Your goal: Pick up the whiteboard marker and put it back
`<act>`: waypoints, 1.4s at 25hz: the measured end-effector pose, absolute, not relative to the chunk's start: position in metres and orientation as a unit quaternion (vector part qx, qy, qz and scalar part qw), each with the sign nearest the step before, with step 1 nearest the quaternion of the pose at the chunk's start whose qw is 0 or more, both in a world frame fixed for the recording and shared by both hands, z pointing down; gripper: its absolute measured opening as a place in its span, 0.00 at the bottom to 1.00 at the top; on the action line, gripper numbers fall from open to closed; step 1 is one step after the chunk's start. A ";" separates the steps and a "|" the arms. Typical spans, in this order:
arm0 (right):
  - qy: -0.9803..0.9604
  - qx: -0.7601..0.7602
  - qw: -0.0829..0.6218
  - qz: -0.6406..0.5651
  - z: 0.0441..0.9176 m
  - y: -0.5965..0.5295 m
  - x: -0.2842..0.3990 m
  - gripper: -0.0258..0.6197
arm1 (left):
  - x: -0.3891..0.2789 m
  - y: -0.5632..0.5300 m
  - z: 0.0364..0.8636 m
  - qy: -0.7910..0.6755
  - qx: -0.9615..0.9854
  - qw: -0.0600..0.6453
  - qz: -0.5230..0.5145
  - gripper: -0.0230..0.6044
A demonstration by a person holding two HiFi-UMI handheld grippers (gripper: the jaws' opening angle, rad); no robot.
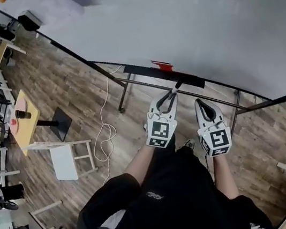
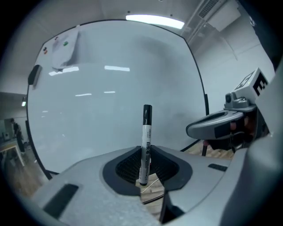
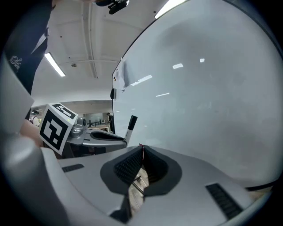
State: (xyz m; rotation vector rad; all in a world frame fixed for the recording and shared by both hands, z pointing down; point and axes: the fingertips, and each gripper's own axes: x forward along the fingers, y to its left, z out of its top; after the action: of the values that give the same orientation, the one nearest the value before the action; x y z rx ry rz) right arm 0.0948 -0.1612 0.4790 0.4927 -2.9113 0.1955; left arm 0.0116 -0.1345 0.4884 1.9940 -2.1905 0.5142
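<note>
My left tool [image 2: 145, 152] clamps the whiteboard marker [image 2: 146, 132] upright, cap up, facing the whiteboard [image 2: 110, 79], its tray [image 1: 141, 72] just beyond the tips, while my right tool [image 3: 141, 150] sits alongside, closed and empty.

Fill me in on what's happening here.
A person stands facing a whiteboard with a tool in each hand. The left tool is shut on a whiteboard marker, holding it upright with the black cap on top, raised in front of the board. The right tool is beside it, jaws together with nothing between them. The marker is in hand and not yet put back.
</note>
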 end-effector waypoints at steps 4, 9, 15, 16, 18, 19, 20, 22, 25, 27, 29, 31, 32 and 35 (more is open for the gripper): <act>-0.987 0.121 0.072 0.076 0.466 -0.135 0.080 0.04 | 0.006 -0.102 0.473 -0.751 0.643 0.070 0.133 0.14; -0.994 0.054 0.053 0.078 0.450 -0.100 0.050 0.05 | -0.021 -0.063 0.456 -0.789 0.604 0.069 0.091 0.14; -0.995 -0.020 0.036 0.087 0.437 -0.056 -0.006 0.05 | -0.066 -0.017 0.442 -0.821 0.564 0.057 0.069 0.14; -0.995 -0.035 0.032 0.088 0.434 -0.045 -0.015 0.05 | -0.072 -0.007 0.439 -0.826 0.558 0.056 0.065 0.14; -0.992 -0.069 0.019 0.105 0.424 -0.021 -0.029 0.05 | -0.081 0.013 0.437 -0.833 0.547 0.055 0.060 0.14; -0.988 -0.089 0.011 0.125 0.419 -0.010 -0.035 0.09 | -0.084 0.022 0.437 -0.835 0.544 0.054 0.061 0.14; -0.983 -0.108 0.004 0.149 0.413 0.000 -0.042 0.22 | -0.087 0.030 0.436 -0.836 0.543 0.053 0.060 0.14; -0.974 -0.134 -0.004 0.181 0.403 0.017 -0.052 0.30 | -0.091 0.045 0.430 -0.839 0.540 0.045 0.049 0.14; -0.973 -0.155 -0.001 0.169 0.392 0.034 -0.067 0.30 | -0.099 0.063 0.417 -0.840 0.540 0.025 0.034 0.14; -0.973 -0.166 0.003 0.159 0.388 0.042 -0.076 0.30 | -0.104 0.069 0.415 -0.837 0.547 0.020 0.024 0.14; -0.973 -0.171 0.008 0.156 0.389 0.048 -0.083 0.30 | -0.106 0.071 0.418 -0.831 0.556 0.021 0.011 0.14; -0.972 -0.174 0.011 0.156 0.391 0.055 -0.090 0.30 | -0.107 0.076 0.422 -0.826 0.564 0.018 0.004 0.14; -0.971 -0.177 0.012 0.158 0.392 0.060 -0.093 0.30 | -0.107 0.079 0.422 -0.823 0.568 0.014 0.004 0.14; -0.970 -0.183 0.017 0.160 0.393 0.073 -0.103 0.30 | -0.106 0.087 0.421 -0.814 0.581 0.004 0.005 0.14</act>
State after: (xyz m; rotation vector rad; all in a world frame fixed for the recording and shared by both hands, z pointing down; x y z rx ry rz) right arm -0.1029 0.0732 0.3928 -0.5701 -3.0144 0.4977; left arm -0.1060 0.0872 0.4211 1.8198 -2.5519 0.0168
